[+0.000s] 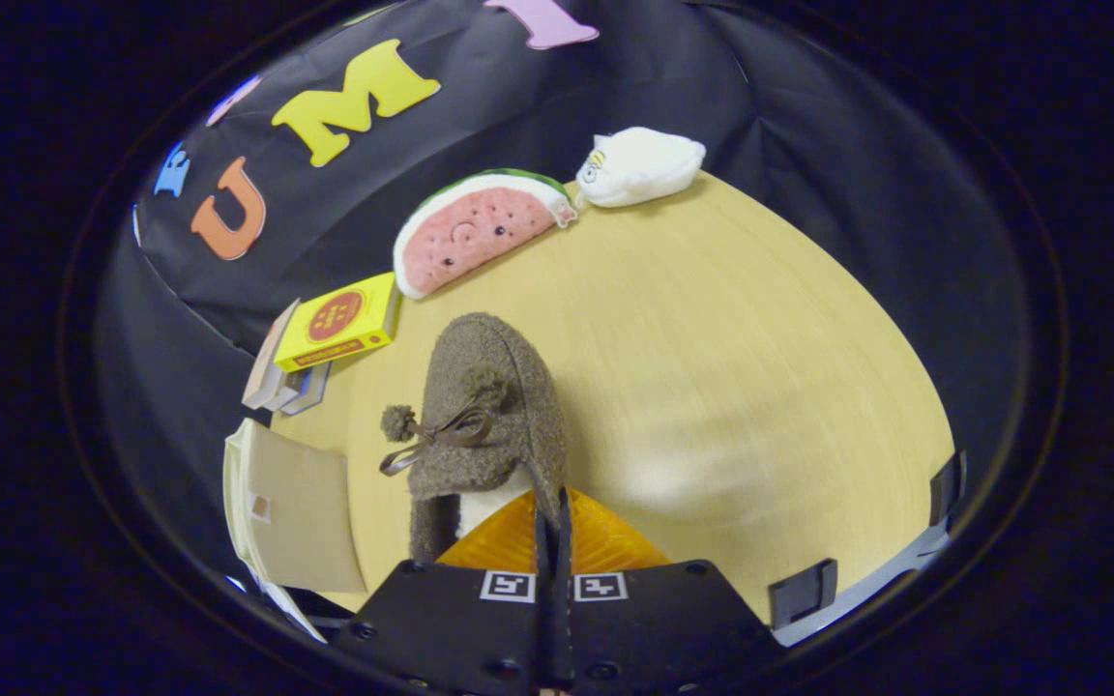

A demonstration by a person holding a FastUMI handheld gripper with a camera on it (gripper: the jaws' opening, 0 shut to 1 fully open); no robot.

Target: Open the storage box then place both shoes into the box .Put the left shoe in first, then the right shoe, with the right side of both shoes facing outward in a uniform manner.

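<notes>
Gripper (553, 541): flat black body plates with round screw heads, two square black-and-white marker tags, ridged fingers pressed close together.

1. My one camera rides on me, just behind my jaws, looking forward along them and tilted down at the worktop (760, 387).
2. It sits close — the brown shoe (484, 416) just ahead of my jaws, which stand pressed together on its rim, looms large.
3. Farther off it faces the booth's black wall — the watermelon plush (480, 230) and white plush (639, 166) lie against it.
</notes>
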